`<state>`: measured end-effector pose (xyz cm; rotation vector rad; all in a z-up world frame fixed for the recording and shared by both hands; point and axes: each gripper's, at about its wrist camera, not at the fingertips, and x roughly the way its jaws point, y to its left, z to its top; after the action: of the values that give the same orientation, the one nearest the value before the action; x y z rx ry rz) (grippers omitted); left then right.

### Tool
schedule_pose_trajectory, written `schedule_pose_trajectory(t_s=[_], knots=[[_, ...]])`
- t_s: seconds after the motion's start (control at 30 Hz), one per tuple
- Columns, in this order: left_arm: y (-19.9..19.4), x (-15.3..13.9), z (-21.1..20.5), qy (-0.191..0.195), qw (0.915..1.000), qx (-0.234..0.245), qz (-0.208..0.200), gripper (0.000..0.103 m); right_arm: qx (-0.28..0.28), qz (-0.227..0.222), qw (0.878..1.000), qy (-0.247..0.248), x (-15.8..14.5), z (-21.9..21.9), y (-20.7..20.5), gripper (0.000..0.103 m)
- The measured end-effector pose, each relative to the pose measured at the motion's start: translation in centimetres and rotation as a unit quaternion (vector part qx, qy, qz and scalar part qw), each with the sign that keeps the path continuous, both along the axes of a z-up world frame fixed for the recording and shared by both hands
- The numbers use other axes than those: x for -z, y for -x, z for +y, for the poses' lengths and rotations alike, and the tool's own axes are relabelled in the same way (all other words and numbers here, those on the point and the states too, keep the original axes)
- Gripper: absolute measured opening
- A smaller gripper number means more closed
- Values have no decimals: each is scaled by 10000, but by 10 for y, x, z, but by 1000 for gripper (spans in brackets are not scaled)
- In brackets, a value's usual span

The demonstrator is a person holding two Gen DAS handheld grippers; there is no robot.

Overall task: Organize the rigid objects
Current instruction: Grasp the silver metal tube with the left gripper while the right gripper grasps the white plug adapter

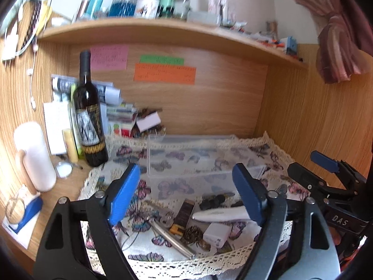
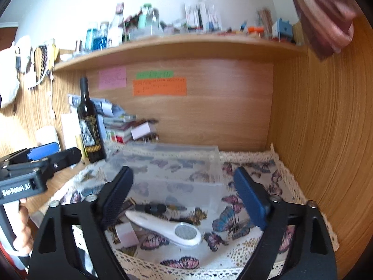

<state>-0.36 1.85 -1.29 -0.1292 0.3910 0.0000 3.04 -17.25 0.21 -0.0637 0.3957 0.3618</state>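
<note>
A clear plastic box stands on a butterfly-print cloth. In front of it lies a pile of small objects: a white handheld device, a white charger cube, a dark rectangular case, metal tweezers and a black cylinder. My left gripper is open above the pile and holds nothing. My right gripper is open above the white device and holds nothing. Each gripper shows at the edge of the other's view.
A wine bottle stands left of the box with stacked papers and boxes behind it. A white cylinder stands at far left. A cluttered shelf runs overhead. A wooden side panel closes the right.
</note>
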Motion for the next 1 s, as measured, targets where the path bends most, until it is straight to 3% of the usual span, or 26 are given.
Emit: schedule_pose_trajectory(t_s=[0.27, 0.43, 0.53, 0.7, 0.87, 1.0], knots=[[-19, 52, 6, 87, 9947, -11, 1025, 61, -311, 851, 9959, 46, 36, 0, -14, 54], [-28, 82, 11, 234, 9860, -32, 1652, 43, -552, 1121, 9922, 41, 51, 9, -13, 52], [-33, 95, 13, 365, 9811, 12, 1900, 41, -683, 1252, 9898, 47, 58, 14, -12, 52], [-39, 112, 12, 522, 9739, 114, 2208, 40, -906, 1549, 9837, 62, 70, 23, -13, 52], [-35, 116, 11, 419, 9759, 112, 2138, 37, -1130, 1761, 9778, 114, 77, 35, -15, 52], [-27, 115, 15, 347, 9772, 102, 2091, 27, -1314, 1886, 9731, 149, 83, 46, -19, 52]])
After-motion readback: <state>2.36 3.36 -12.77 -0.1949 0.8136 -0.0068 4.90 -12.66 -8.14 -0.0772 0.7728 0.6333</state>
